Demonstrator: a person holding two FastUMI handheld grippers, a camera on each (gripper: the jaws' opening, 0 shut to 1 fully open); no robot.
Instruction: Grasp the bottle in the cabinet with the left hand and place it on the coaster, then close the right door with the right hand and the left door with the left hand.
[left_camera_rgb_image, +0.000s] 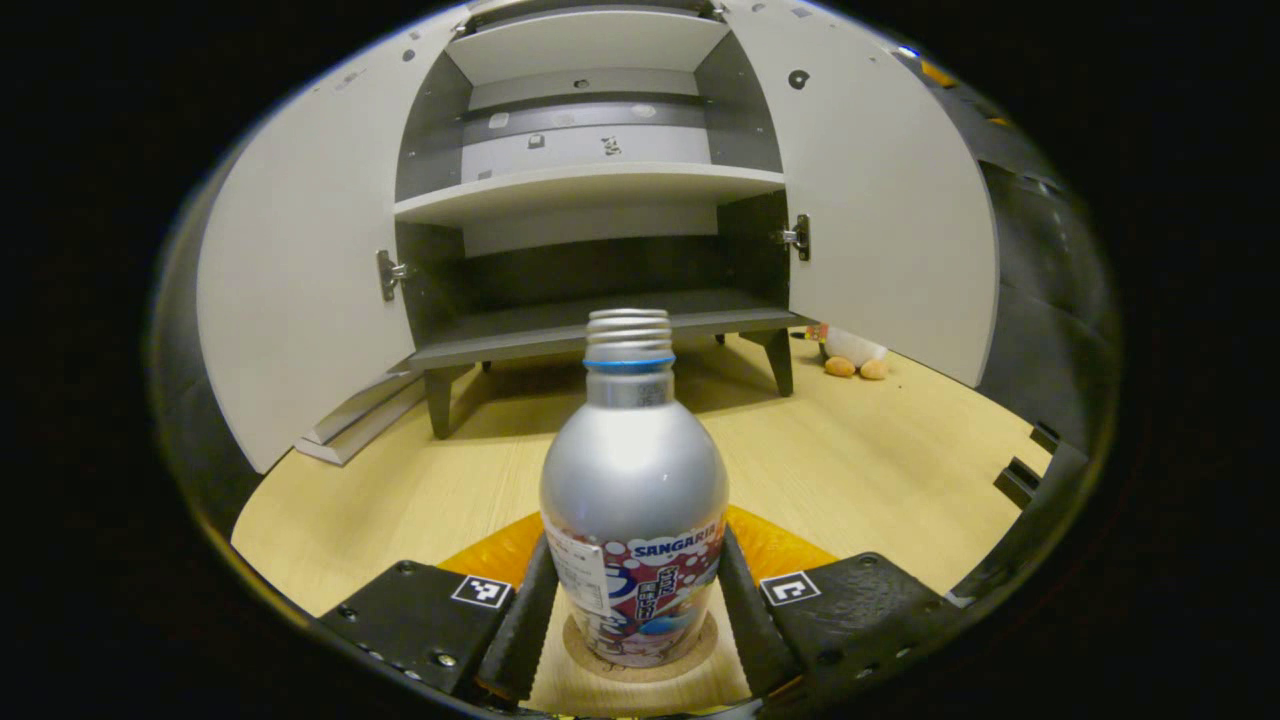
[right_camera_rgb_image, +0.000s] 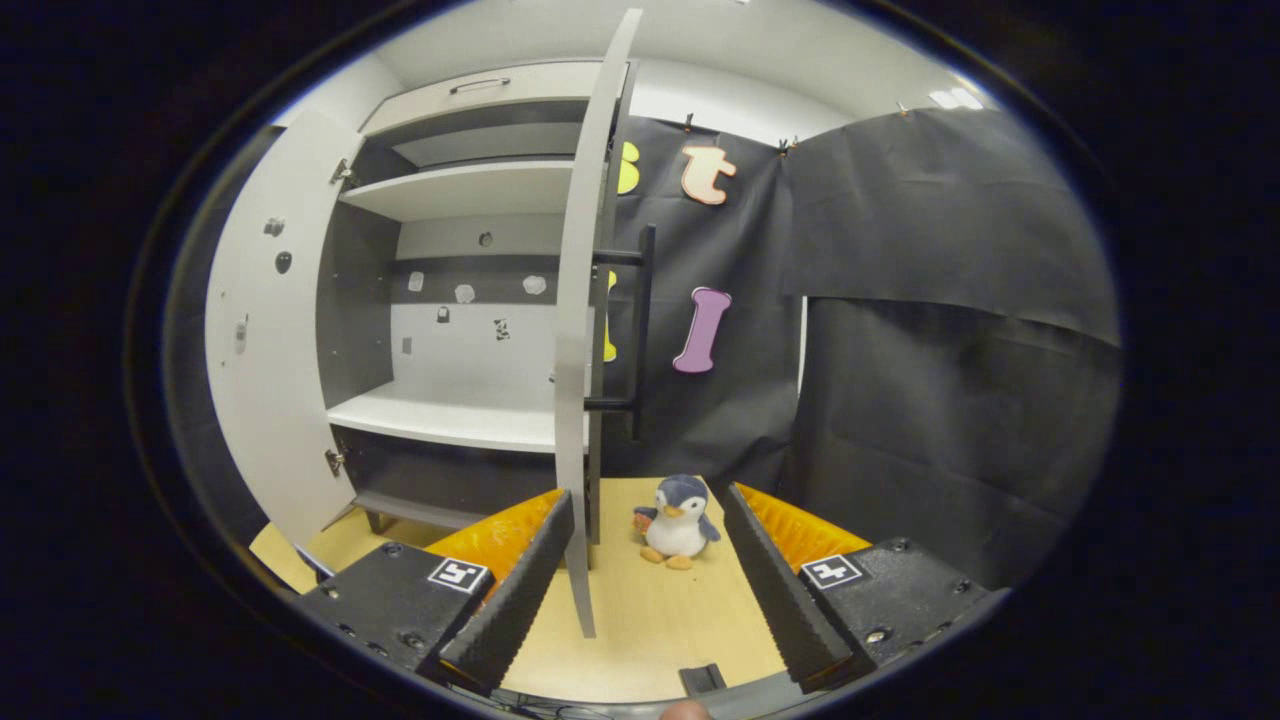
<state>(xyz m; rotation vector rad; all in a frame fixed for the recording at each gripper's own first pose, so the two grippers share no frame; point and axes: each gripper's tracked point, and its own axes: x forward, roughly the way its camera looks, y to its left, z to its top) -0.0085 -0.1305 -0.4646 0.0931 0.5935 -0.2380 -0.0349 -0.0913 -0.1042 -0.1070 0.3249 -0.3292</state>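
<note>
Left gripper (left_camera_rgb_image: 634, 590): fingers clamped on the bottle (left_camera_rgb_image: 633, 500), upright on the coaster (left_camera_rgb_image: 640, 660). Right gripper (right_camera_rgb_image: 640, 560): fingers apart, empty, the right door (right_camera_rgb_image: 585, 330) edge between them.

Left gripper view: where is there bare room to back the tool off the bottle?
Bare tabletop runs from the bottle to the cabinet legs and right toward the penguin toy. It is crowded at the left tool, close round the bottle on the coaster, and by boards beneath the left door.
</note>
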